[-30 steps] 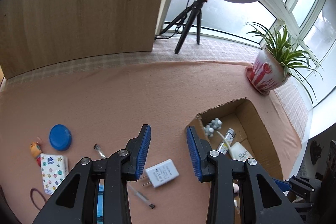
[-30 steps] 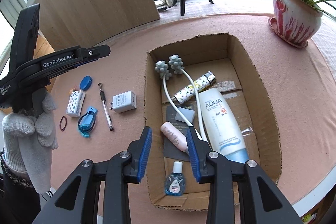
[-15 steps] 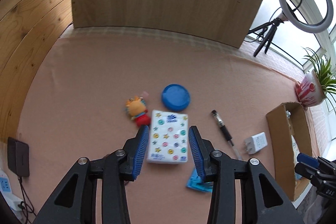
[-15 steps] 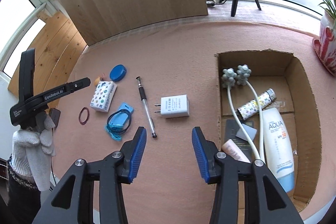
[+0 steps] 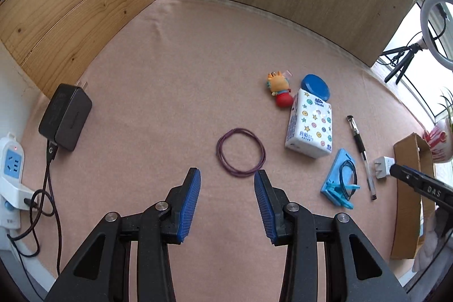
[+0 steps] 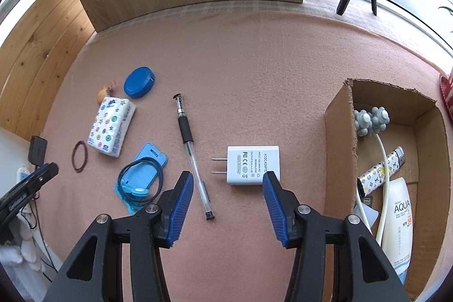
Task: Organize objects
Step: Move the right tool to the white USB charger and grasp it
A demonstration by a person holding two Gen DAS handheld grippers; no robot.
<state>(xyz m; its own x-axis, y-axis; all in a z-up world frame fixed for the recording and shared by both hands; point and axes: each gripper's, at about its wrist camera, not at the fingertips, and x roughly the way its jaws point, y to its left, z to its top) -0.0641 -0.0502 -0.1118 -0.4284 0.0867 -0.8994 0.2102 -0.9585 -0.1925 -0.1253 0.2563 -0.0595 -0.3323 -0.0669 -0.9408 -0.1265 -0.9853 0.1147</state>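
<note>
Left wrist view: our left gripper [image 5: 227, 183] hangs spread and empty just short of the purple hair band [image 5: 241, 152], which lies flat on the pink cloth [image 5: 170, 70]; so thin a loop could slip under the pads. A second ago we faced the cardboard box [image 5: 410, 160].

Right wrist view: our right gripper [image 6: 228, 188], spread and empty, now frames the white charger [image 6: 253, 164], no longer the box's contents; closing askew could nudge the pen [image 6: 192, 157].
</note>
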